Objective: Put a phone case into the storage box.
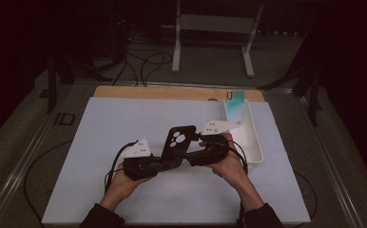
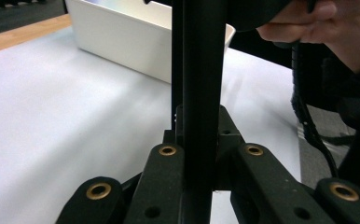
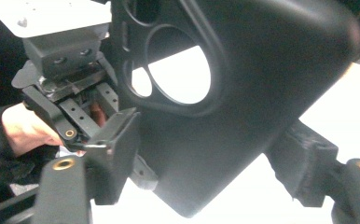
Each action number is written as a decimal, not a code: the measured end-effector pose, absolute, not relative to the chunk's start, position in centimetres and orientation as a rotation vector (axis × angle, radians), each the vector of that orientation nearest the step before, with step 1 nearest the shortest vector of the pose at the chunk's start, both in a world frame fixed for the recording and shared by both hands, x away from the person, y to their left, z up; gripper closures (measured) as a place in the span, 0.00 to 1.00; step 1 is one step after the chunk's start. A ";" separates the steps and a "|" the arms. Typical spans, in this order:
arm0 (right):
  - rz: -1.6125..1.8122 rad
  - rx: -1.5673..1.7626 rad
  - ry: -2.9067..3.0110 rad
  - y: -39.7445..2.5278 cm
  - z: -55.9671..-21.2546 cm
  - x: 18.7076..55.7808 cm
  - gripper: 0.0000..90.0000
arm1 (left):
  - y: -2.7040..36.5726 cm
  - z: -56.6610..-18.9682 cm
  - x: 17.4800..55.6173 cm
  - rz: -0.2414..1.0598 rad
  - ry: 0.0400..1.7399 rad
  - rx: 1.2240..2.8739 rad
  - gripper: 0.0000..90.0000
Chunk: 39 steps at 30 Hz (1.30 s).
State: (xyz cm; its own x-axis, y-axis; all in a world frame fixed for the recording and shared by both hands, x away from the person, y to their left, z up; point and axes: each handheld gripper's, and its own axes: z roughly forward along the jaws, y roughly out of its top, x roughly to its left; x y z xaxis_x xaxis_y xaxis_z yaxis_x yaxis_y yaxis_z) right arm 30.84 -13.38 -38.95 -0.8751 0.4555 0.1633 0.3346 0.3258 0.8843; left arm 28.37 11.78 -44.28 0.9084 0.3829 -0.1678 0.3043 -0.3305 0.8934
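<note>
A black phone case [image 1: 178,141] with round camera cutouts stands tilted above the white mat, held between both grippers. My left gripper [image 1: 165,164] is shut on its lower end; in the left gripper view the case [image 2: 199,70] rises edge-on between the jaws of that gripper [image 2: 199,126]. My right gripper [image 1: 193,149] comes in from the right. In the right gripper view the case [image 3: 243,93] faces the camera, and the jaws of this gripper [image 3: 206,158] press on its two side edges. The left gripper [image 3: 75,93] shows behind the case.
A long white bin [image 1: 248,137] stands at the mat's right edge, with a teal phone case [image 1: 235,100] leaning at its far end. The bin [image 2: 122,42] lies just beyond the held case. The white mat [image 1: 124,123] covers the table. Cables trail from both grippers.
</note>
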 end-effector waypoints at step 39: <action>1.677 1.147 2.175 -11.4 -38.0 31.1 0.12 | 9.9 -45.0 27.8 0.241 0.650 1.988 0.94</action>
